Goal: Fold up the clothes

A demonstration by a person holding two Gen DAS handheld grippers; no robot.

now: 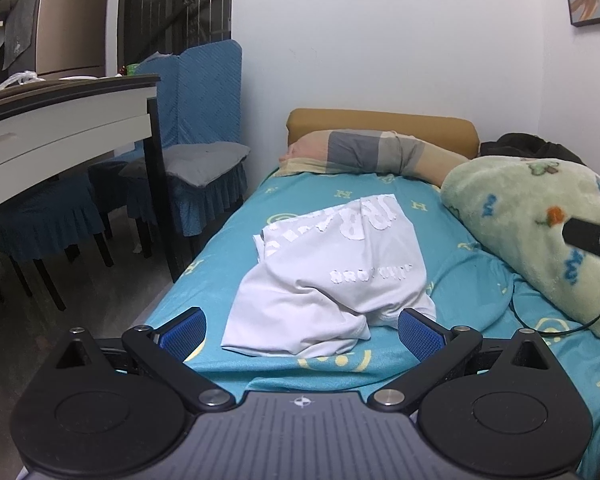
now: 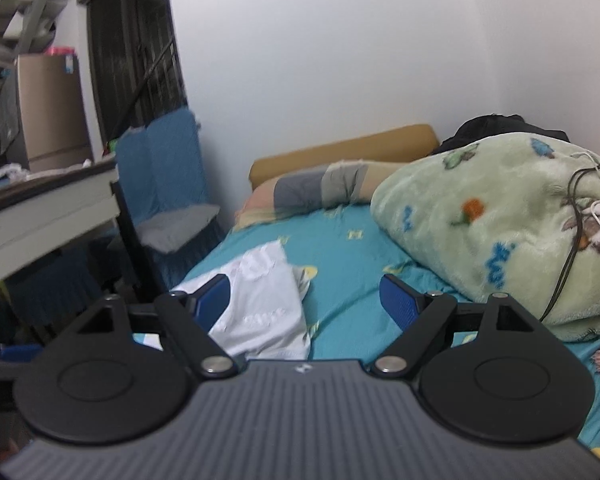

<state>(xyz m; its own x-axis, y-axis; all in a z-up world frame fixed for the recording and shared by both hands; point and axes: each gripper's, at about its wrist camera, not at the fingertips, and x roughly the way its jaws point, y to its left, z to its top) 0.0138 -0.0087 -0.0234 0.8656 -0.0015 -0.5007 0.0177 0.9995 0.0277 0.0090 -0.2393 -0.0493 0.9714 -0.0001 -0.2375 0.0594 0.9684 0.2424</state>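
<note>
Both the left gripper (image 1: 300, 330) and right gripper (image 2: 304, 300) gape wide before a white shirt (image 1: 332, 276), lettering seemingly "URBAN".

The bed (image 1: 460, 272) wears a turquoise sheet. A white T-shirt (image 1: 332, 276) lies crumpled mid-bed toward its left edge, a striped pillow (image 1: 372, 152) sits at the head, and a green fleece blanket (image 1: 532, 224) is heaped along the right edge.

Left tongs (image 1: 300, 332) spread wide, right tongs (image 2: 306, 300) spread wide, both level
</note>
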